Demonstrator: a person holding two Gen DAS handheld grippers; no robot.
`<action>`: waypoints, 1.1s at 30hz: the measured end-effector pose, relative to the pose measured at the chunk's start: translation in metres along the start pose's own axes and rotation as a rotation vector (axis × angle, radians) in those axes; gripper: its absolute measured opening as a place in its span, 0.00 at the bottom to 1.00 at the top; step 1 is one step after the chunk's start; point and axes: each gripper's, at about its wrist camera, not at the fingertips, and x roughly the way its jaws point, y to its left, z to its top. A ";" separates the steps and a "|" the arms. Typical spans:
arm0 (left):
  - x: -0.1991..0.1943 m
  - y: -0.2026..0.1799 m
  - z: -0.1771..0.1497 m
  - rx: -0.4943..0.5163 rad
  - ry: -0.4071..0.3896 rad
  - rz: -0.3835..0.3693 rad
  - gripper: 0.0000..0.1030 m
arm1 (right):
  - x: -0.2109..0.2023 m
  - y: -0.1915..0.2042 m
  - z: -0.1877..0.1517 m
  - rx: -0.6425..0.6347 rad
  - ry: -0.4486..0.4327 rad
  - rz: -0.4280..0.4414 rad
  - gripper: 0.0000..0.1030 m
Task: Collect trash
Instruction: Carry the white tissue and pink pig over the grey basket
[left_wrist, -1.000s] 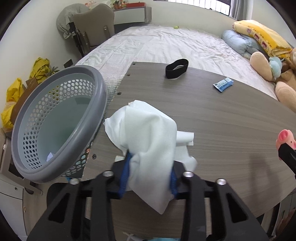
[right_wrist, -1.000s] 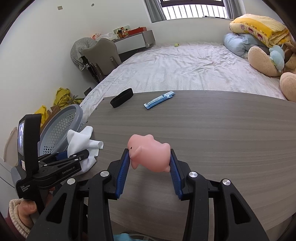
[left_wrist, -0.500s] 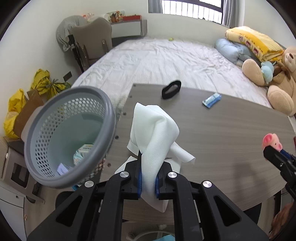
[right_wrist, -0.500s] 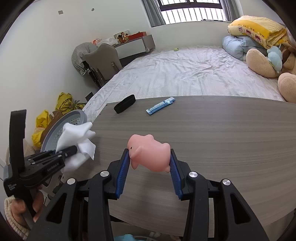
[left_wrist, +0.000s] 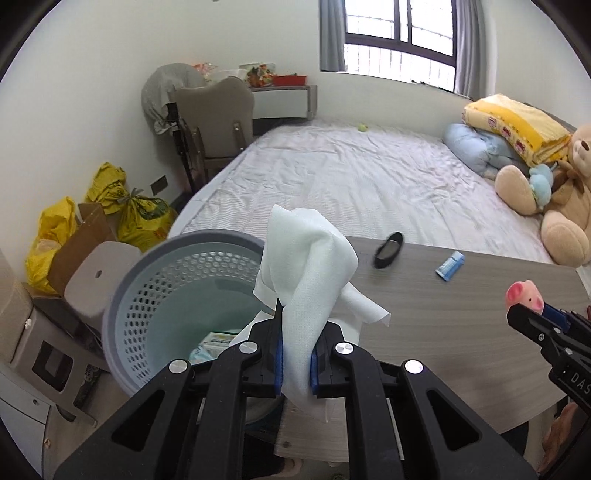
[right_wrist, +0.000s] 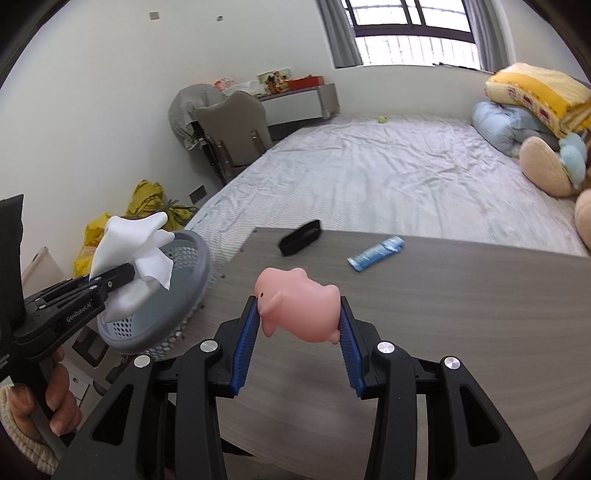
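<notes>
White tissue (left_wrist: 306, 273) pinched tight in left tool (left_wrist: 295, 363); right tool (right_wrist: 299, 332) clamps pink pig (right_wrist: 299, 302).

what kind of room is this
A bedroom, most likely: a large bed with folded bedding and a teddy bear at its head, behind a wooden table.

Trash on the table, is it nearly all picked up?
Partly. Some scraps already lie in the grey basket. The left tool is shut on a white tissue, raised beside the basket rim. The right tool grips a pink pig toy above the table. A blue wrapper and a black band are left there.
</notes>
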 end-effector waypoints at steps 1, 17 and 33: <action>0.001 0.006 0.000 -0.007 0.000 0.007 0.10 | 0.005 0.008 0.004 -0.014 0.003 0.009 0.40; 0.041 0.123 -0.020 -0.128 0.090 0.126 0.10 | 0.119 0.141 0.028 -0.195 0.120 0.189 0.40; 0.072 0.167 -0.038 -0.216 0.142 0.109 0.10 | 0.177 0.184 0.028 -0.265 0.203 0.187 0.40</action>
